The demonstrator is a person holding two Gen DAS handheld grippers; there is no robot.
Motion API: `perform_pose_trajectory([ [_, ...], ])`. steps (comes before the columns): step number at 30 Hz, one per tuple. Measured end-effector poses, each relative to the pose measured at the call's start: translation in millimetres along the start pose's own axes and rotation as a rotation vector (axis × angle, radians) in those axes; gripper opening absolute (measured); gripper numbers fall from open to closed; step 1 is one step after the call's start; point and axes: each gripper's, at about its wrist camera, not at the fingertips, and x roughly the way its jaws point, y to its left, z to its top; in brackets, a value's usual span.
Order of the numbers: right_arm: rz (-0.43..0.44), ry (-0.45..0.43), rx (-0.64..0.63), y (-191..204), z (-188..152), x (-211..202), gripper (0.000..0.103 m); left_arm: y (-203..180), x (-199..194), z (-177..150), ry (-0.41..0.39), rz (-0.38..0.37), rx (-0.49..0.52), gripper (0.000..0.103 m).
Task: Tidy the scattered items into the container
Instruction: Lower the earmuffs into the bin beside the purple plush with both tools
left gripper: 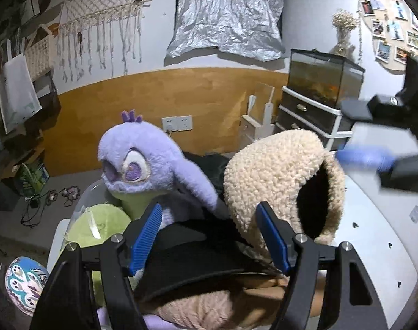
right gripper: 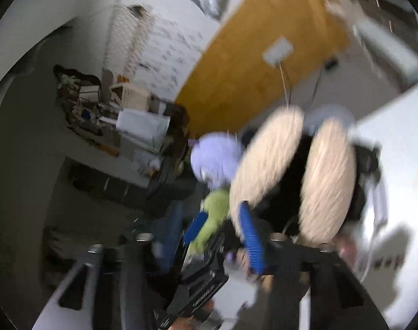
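A clear plastic container [left gripper: 91, 221] on the white table holds a purple and green plush toy [left gripper: 143, 159], beige fleecy earmuffs [left gripper: 277, 173] with a black band [left gripper: 198, 250], and pinkish yarn [left gripper: 198, 308]. My left gripper [left gripper: 209, 240] is open, its blue fingers on either side of the black band, just above the pile. My right gripper [left gripper: 379, 148] shows blurred at the far right, above the table. In the blurred right wrist view the right gripper [right gripper: 222, 231] is open and empty beside the earmuffs [right gripper: 297, 176] and the plush toy [right gripper: 214, 159].
A patterned ball [left gripper: 24, 283] lies on the floor at the lower left. A drawer unit [left gripper: 310, 115] with a fish tank [left gripper: 321, 79] stands behind the white table [left gripper: 385, 236]. Cables lie on the floor on the left.
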Motion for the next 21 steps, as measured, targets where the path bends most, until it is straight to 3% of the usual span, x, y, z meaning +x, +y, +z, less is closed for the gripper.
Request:
perform_pose_trajectory([
  [4,-0.103,-0.003,-0.109,5,15,19,0.032,10,6,-3,0.020,0.026,-0.020,0.071],
  [10,-0.213,0.108,-0.166,-8,15,71,0.032,20,8,-9,0.028,0.034,-0.046,0.071],
  [17,-0.289,0.150,-0.250,-10,10,96,0.028,16,2,-6,0.006,-0.038,-0.038,0.071],
  [21,-0.287,0.173,-0.246,-14,11,103,0.027,0,15,-5,0.042,-0.023,0.032,0.071],
])
